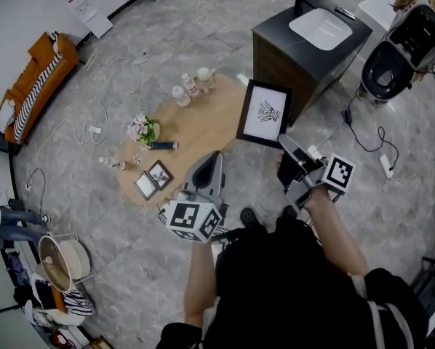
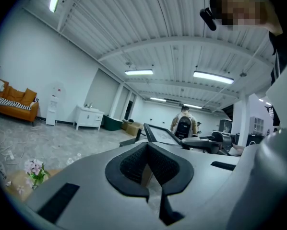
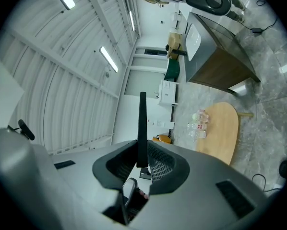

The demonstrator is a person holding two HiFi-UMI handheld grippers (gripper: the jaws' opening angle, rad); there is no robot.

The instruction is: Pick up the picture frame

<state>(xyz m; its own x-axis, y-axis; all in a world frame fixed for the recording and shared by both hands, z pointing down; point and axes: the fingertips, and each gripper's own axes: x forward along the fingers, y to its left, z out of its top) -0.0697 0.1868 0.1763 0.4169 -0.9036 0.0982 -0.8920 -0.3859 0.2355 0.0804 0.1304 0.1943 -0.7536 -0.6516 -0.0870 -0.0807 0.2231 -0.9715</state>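
Observation:
My right gripper (image 1: 284, 141) is shut on the lower right corner of a black picture frame (image 1: 264, 113) with a white mat and a dark drawing, and holds it up over the right end of the oval wooden table (image 1: 203, 126). In the right gripper view the picture frame (image 3: 142, 126) shows edge-on as a thin black bar pinched between the pads of the right gripper (image 3: 142, 152). The left gripper (image 1: 211, 157) hovers over the table's near edge, shut and holding nothing. From the left gripper (image 2: 147, 146) the picture frame (image 2: 159, 134) appears ahead, to the right.
Two small photo frames (image 1: 153, 179), a flower bunch (image 1: 142, 129), a dark flat object (image 1: 162, 145) and bottles (image 1: 192, 86) are on the table. A dark cabinet with a white basin (image 1: 312, 38) stands behind the frame. Cables trail on the floor; an orange sofa (image 1: 39, 78) is far left.

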